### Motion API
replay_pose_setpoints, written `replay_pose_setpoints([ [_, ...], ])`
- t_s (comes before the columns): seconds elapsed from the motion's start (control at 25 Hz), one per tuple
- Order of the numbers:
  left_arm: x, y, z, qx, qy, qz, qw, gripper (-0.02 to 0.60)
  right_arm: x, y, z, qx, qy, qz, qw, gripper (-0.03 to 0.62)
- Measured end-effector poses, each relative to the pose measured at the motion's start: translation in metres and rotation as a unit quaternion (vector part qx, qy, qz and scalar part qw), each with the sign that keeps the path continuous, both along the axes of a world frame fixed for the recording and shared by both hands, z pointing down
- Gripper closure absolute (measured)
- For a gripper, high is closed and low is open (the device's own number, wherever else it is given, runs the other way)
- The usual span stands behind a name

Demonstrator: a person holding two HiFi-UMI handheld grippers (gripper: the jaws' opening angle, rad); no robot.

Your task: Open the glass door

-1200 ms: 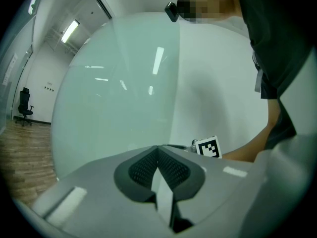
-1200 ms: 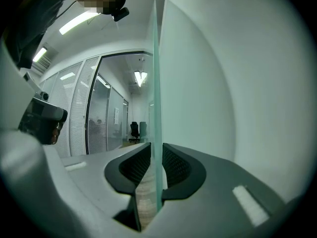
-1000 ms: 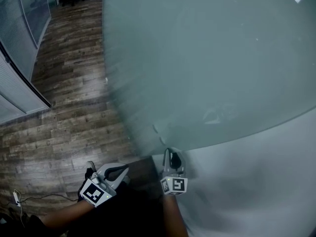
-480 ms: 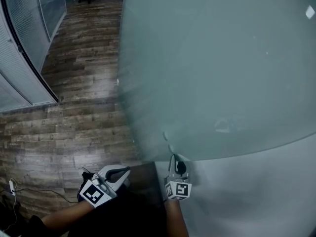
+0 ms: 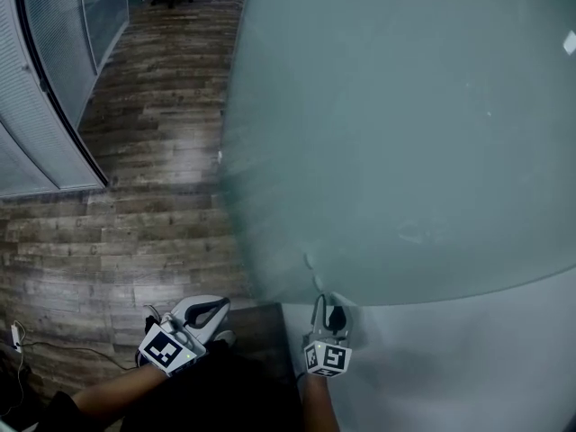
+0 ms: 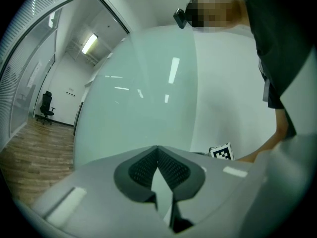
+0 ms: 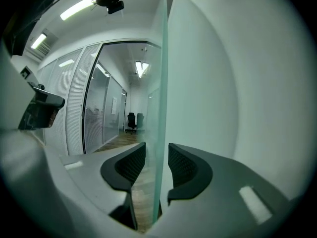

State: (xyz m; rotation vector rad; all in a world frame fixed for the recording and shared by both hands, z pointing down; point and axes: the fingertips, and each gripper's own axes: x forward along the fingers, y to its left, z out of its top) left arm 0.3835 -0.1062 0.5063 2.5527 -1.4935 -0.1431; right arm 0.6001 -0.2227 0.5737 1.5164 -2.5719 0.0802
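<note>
Grey 2-jaw right gripper astride the free edge of the tall frosted pale-green glass door. Jaws just opened wide, with the edge between them and the pads apparently clear of the pane on both sides. Long axis of that edge upright, in line with the jaw slot; panel running away from the fingers, over the brown wood-plank floor. Grey left gripper closed on nothing, level, off to the side, facing the pane. Nearer for any further swing: probably the right, after a fresh pinch.
</note>
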Motion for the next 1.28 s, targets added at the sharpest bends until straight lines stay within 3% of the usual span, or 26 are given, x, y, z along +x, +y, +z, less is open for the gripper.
replay_pose_setpoints([
  [0.36, -0.029, 0.004, -0.003, 0.004, -0.001, 0.009, 0.9999, 0.581, 0.004, 0.022, -0.016, -0.013, -0.004, 0.065, 0.998, 0.441],
  [0.52, -0.037, 0.005, -0.010, 0.011, 0.004, 0.017, 0.9998, 0.581, 0.004, 0.034, -0.023, -0.007, -0.002, 0.092, 0.996, 0.483],
  [0.68, -0.055, 0.012, -0.014, 0.020, 0.001, 0.013, 0.9997, 0.581, -0.020, 0.048, -0.034, 0.001, -0.015, 0.079, 0.997, 0.540],
  [0.84, -0.084, 0.024, -0.017, 0.026, 0.009, -0.009, 0.9996, 0.581, -0.067, 0.056, -0.048, 0.010, -0.027, 0.041, 0.999, 0.586],
  [1.04, -0.139, 0.041, -0.036, 0.034, 0.010, -0.054, 0.9979, 0.581, -0.155, 0.062, -0.072, 0.029, -0.017, -0.044, 0.998, 0.591],
  [1.28, -0.196, 0.063, -0.028, 0.039, -0.012, -0.116, 0.9924, 0.581, -0.274, 0.077, -0.102, 0.061, -0.021, -0.175, 0.982, 0.592],
])
